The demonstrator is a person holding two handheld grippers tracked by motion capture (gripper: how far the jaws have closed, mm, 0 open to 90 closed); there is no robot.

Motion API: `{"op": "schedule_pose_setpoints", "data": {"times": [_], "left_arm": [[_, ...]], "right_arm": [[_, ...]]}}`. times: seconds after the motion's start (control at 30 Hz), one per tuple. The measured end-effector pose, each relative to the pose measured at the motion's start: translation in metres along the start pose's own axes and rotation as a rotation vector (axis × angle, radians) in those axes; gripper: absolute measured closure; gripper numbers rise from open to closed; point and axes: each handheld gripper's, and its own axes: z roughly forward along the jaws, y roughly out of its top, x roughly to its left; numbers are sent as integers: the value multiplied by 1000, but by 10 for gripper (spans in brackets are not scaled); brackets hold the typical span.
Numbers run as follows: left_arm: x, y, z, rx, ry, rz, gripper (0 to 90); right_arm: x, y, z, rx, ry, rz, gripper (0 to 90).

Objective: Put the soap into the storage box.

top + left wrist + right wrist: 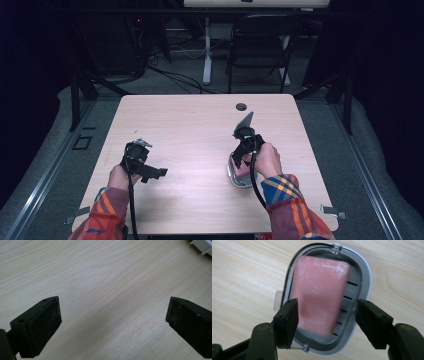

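My right gripper hangs over a grey oval soap dish on the wooden table. A pink soap bar lies in the dish on its slotted floor. Jaws spread either side of the bar; contact unclear. My left gripper is over bare tabletop, jaws wide apart and holding nothing.

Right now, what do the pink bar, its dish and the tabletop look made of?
Pink bar: likely soap, matte and waxy, with whitish scuffs. Dish: probably moulded plastic, a grey slotted insert inside a white rim with a wire clasp. Table: light wood-grain surface, probably laminate, given its smooth low sheen.
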Motion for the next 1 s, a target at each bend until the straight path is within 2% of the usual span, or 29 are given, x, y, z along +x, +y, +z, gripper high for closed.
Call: {"op": "schedule_pose_setpoints", "data": {"times": [0.07, 0.1, 0.17, 0.2, 0.27, 0.3, 0.33, 0.37, 0.4, 0.5, 0.6, 0.8, 0.87, 0.97, 1.0], "left_arm": [[0, 0, 0, 0, 0, 2, 0], [0, 0, 0, 0, -1, 0, 0], [1, 0, 0, 2, -1, 0, 0], [1, 0, 0, 1, -2, -4, 0], [1, 0, 0, -1, -2, -4, 0], [1, 0, 0, 1, -2, -1, 0], [1, 0, 0, 1, -1, 0, 0], [0, 0, 0, 1, 1, 1, 0], [0, 0, 1, 1, 1, 2, 0], [0, 0, 1, 3, 0, 3, 0], [0, 0, 1, -2, 3, 2, 0], [0, 0, 1, -5, -3, 4, 0], [0, 0, 1, -6, -3, 3, 0], [0, 0, 0, -5, -3, 4, 0], [0, 0, 0, -6, -3, 4, 0]], "right_arm": [[-3, -3, -5, -11, 13, -4, 357], [-4, -6, -7, -53, 23, 5, 349], [-9, -10, -14, -64, 22, -13, 338], [-10, -12, -15, -86, 26, -5, 334], [-18, -16, -22, -95, 23, -29, 309], [-20, -20, -23, -126, 29, -24, 303], [-24, -22, -27, -128, 33, -41, 289], [-27, -26, -29, -160, 33, -41, 270], [-31, -28, -33, -165, 37, -70, 256], [-41, -36, -40, -201, 38, -106, 195], [-51, -44, -46, -236, 43, -126, 140], [-72, -61, -54, -318, 68, -132, 30], [-78, -65, -54, -320, 70, -143, 0], [-88, -74, -54, -351, 79, -144, 0], [-91, -78, -53, -372, 85, -130, 0]]}}
